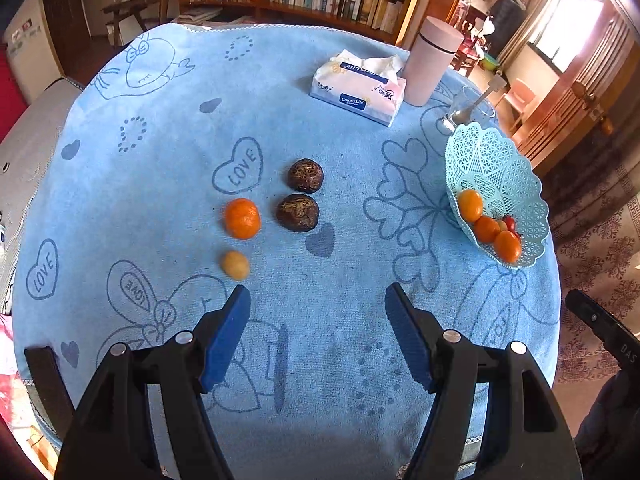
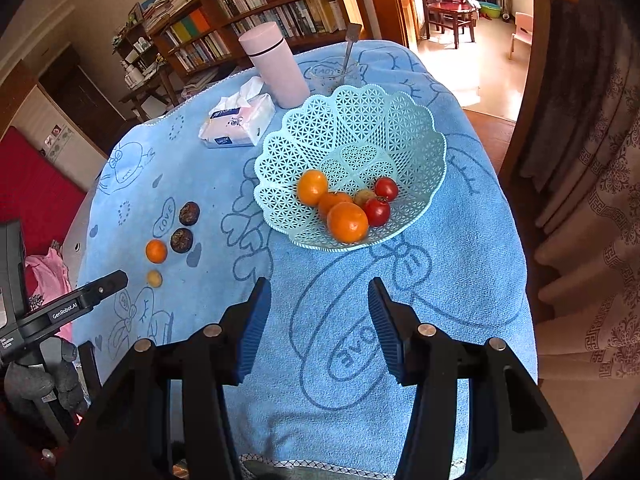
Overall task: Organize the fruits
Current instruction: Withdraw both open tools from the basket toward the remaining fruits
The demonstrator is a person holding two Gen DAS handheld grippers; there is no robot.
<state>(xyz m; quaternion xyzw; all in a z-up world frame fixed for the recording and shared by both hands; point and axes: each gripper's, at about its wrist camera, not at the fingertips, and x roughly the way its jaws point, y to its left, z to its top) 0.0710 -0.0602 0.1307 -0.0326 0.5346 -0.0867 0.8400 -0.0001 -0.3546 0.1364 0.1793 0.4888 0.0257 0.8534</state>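
Observation:
On the blue tablecloth lie an orange [image 1: 242,218], two dark brown fruits [image 1: 305,175] [image 1: 298,213] and a small yellow fruit [image 1: 235,265]. My left gripper [image 1: 317,288] hovers open just in front of them, nothing between its blue pads. To the right stands a light-blue lattice basket [image 2: 360,120] holding three oranges [image 2: 347,222], two red tomatoes [image 2: 386,188] and a small yellowish fruit [image 2: 363,197]. My right gripper [image 2: 318,282] is open and empty above the cloth, in front of the basket. The loose orange [image 2: 156,251] shows far left in the right wrist view.
A tissue pack [image 1: 358,88], a pink tumbler [image 1: 432,60] and a glass with a spoon [image 1: 466,110] stand at the back of the table behind the basket. The rounded table edge drops off close to the basket's right side. Bookshelves line the far wall.

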